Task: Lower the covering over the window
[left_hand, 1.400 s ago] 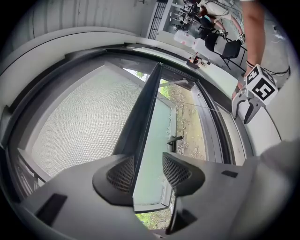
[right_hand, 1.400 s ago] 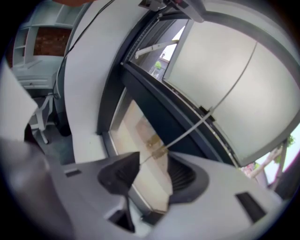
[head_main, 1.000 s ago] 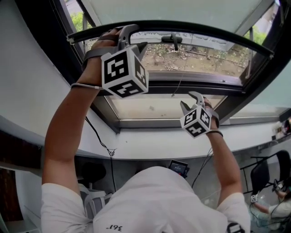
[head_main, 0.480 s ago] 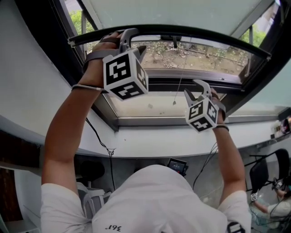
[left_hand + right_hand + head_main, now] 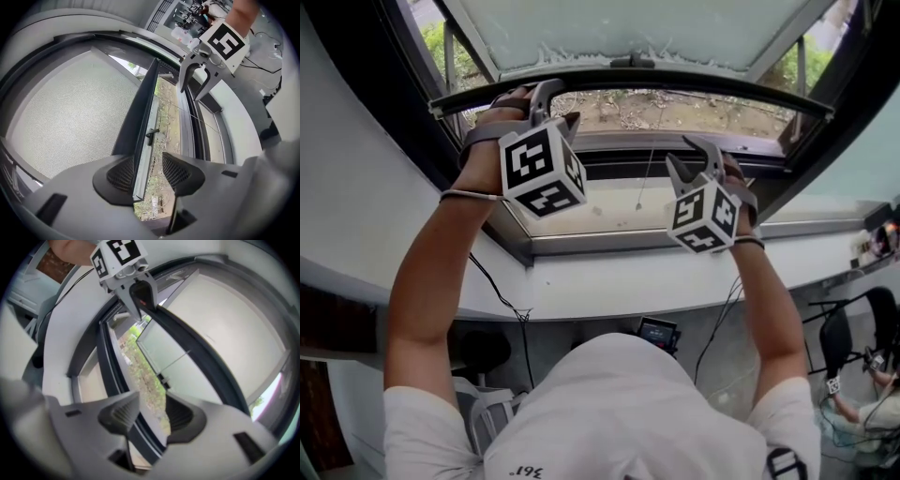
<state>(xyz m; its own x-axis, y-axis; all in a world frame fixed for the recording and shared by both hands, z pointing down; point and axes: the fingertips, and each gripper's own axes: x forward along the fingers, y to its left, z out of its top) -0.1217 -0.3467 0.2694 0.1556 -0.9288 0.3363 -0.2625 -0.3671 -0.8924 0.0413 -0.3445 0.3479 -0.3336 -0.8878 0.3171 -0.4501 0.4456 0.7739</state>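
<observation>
the covering (image 5: 619, 28), a pale mesh blind, hangs partly down over the open window (image 5: 694, 112), and its dark bottom bar (image 5: 675, 79) arches across the upper part of the head view. the left claw (image 5: 145, 164) stands apart with that bar running between its jaws; one pad lies against the bar's edge and daylight shows beside the other, so it looks hooked on rather than pinched. the right claw (image 5: 686, 155) is also apart and empty, just below the bar and not touching it. to pull well, i judge both claws should bear on the bar on either side of the hanging cord (image 5: 643, 178) and draw down evenly. a one-sided pull would likely skew the bar and jam the blind.
</observation>
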